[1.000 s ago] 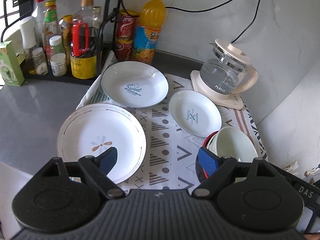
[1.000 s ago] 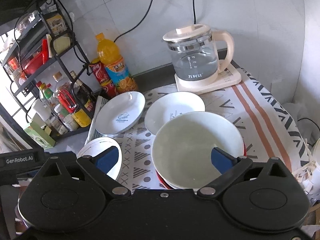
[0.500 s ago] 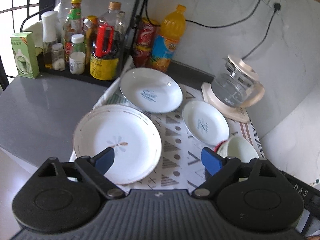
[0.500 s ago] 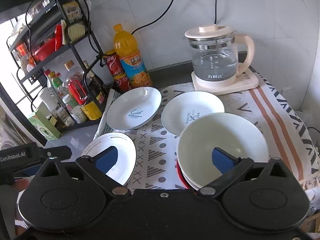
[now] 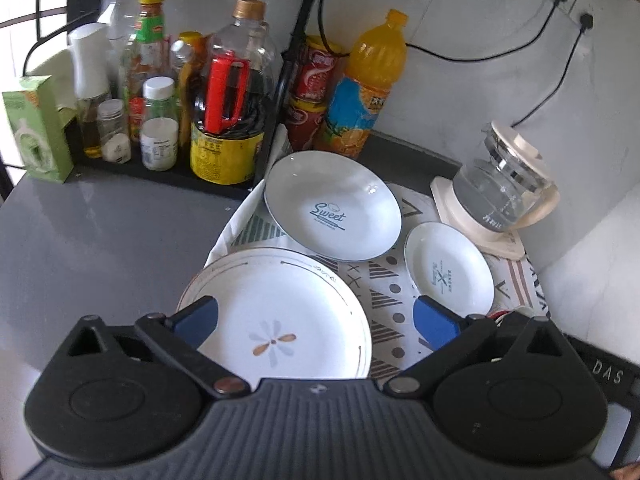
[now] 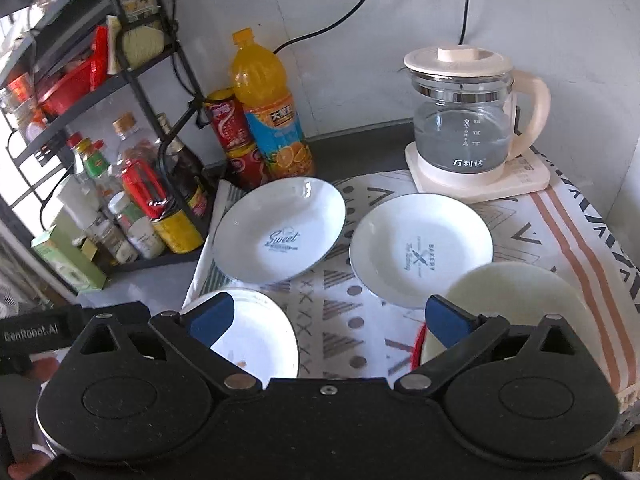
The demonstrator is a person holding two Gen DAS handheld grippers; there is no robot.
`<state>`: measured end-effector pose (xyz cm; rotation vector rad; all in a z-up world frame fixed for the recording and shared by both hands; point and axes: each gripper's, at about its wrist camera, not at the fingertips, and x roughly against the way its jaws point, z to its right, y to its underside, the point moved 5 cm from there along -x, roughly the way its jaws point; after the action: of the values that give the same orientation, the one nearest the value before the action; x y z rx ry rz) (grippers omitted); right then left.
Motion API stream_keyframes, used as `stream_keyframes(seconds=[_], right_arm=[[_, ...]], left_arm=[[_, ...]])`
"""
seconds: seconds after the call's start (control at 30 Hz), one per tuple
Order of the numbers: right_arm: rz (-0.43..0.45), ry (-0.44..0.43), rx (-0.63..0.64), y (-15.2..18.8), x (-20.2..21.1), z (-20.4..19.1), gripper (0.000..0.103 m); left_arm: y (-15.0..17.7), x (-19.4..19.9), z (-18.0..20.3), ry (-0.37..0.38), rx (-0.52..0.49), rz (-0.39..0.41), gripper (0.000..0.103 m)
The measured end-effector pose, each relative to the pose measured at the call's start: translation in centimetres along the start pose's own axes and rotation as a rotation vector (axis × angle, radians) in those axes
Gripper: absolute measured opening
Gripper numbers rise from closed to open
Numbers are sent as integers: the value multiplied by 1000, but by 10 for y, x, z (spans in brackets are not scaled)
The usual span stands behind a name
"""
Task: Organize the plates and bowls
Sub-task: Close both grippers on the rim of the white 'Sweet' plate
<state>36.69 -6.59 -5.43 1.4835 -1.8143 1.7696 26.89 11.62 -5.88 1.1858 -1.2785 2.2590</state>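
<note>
Right wrist view shows three plates (image 6: pixel 420 248), one bowl (image 6: pixel 516 304); both grippers (image 5: pixel 316 320) (image 6: pixel 326 320) spread wide, holding nothing.

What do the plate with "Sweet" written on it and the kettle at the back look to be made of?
The Sweet plate looks like glazed ceramic or porcelain: glossy white with a sharp window glint and a thin dark rim line. The kettle seems to have a clear glass body, since the water and level marks show through, with a matte cream lid, handle and base, probably plastic.

Left gripper (image 5: pixel 316 318) and right gripper (image 6: pixel 326 320), jaws wide apart, empty
</note>
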Motion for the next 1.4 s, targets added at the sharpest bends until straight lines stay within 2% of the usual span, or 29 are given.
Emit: stream_keyframes(seconds=[0.1, 0.4, 0.57, 0.63, 0.7, 0.83, 0.97, 1.03, 1.1, 1.17, 1.23, 1.4], right_arm=[[-5, 12, 3, -5, -11, -8, 102], [-9, 56, -32, -16, -43, -24, 100], [-13, 55, -96, -20, -61, -25, 91], [-19, 36, -137, -22, -71, -22, 80], [-36, 39, -170, -22, -81, -19, 74], [-60, 16, -250, -24, -99, -12, 65], [-90, 2, -311, -24, -121, -9, 54], [-133, -14, -371, -22, -135, -7, 46], [-167, -24, -426, -18, -148, -5, 42], [-182, -16, -448, -15, -159, -2, 39], [-194, -14, -467, -12, -167, 2, 34], [-207, -33, -508, -10, -186, 8, 33]], left_arm=[[-11, -11, -5, 1, -28, -7, 103], [-40, -47, -25, 31, -31, -61, 102], [-54, -66, -31, 51, -58, -69, 102], [-59, -74, -33, 66, -63, -69, 102], [-64, -82, -35, 76, -58, -69, 101], [-73, -100, -42, 93, -22, -53, 99], [-77, -121, -48, 121, 11, -74, 92], [-76, -133, -50, 128, 20, -86, 87], [-74, -146, -52, 132, 29, -108, 74], [-71, -158, -51, 160, 32, -133, 68], [-69, -170, -50, 153, 29, -148, 62], [-66, -191, -56, 139, 74, -179, 52]])
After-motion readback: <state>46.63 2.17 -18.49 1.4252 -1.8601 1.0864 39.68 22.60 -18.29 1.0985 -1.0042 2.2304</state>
